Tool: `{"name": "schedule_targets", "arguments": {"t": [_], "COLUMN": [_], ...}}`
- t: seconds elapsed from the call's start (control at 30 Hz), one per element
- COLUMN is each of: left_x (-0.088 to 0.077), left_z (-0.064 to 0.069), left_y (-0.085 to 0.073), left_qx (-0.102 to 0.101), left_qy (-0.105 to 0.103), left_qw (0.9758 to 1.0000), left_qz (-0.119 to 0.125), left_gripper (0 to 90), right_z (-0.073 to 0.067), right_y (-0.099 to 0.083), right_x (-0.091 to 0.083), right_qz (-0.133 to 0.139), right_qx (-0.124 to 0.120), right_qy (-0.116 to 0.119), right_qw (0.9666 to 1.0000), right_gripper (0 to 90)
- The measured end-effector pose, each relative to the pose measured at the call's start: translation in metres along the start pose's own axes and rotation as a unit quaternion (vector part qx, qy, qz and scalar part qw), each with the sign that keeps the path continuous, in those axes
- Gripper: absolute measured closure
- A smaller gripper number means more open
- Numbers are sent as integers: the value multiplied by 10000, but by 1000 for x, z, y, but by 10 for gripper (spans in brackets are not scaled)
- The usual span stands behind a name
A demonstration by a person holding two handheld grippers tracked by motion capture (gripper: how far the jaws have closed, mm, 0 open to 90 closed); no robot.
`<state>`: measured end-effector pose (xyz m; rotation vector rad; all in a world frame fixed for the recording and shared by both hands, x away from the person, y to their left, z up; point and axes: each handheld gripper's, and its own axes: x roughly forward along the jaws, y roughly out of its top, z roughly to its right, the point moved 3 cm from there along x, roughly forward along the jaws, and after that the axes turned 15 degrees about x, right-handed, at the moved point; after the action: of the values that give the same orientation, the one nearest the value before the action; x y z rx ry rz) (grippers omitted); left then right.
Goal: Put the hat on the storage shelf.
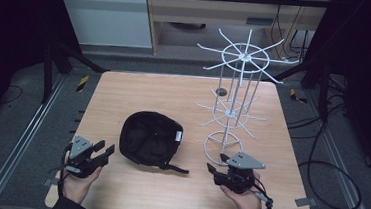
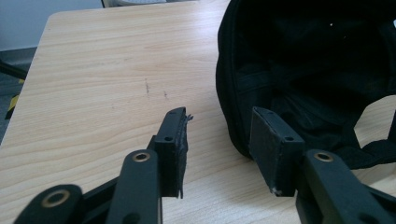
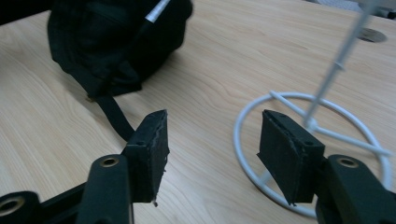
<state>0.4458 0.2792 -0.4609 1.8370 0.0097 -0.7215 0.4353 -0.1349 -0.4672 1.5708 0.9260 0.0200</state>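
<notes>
One black cap (image 1: 150,139) lies upside down at the middle of the table (image 1: 174,93), between two grippers. Left gripper (image 1: 105,150) and right gripper (image 1: 214,168) both gape empty beside it. One white wire rack (image 1: 233,108) stands behind the right gripper, its upper arms cut off in the right gripper view.

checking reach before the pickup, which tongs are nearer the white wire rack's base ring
Right. The right tongs sit just in front of the base ring, open and empty. The left tongs are across the table, beside the black cap.
</notes>
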Motion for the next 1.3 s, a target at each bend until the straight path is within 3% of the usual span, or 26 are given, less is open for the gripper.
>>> {"name": "schedule_targets", "arguments": {"t": [0.33, 0.47, 0.5, 0.97, 1.3], "left_x": [7, 11, 13, 42, 52], "left_z": [2, 3, 4, 6, 5], "left_y": [5, 6, 7, 6, 1], "left_qx": [67, 85, 101, 129, -23], "left_qy": [-17, -74, -112, -303, -495], "left_qw": [9999, 9999, 9998, 9983, 9961], "left_qz": [-78, -93, -116, -482, -730], "left_gripper": [622, 620, 620, 690, 815], "right_z": [-34, -41, -44, -54, -58], "right_y": [11, 19, 24, 37, 43], "right_x": [30, 41, 51, 97, 117], "right_qz": [-21, 55, 77, 282, 291], "right_qx": [-243, -193, -158, 88, 230], "right_qy": [249, 245, 168, -134, -190], "right_qw": [9994, 9995, 9997, 9995, 9991], "right_gripper": [431, 442, 439, 403, 521]}}
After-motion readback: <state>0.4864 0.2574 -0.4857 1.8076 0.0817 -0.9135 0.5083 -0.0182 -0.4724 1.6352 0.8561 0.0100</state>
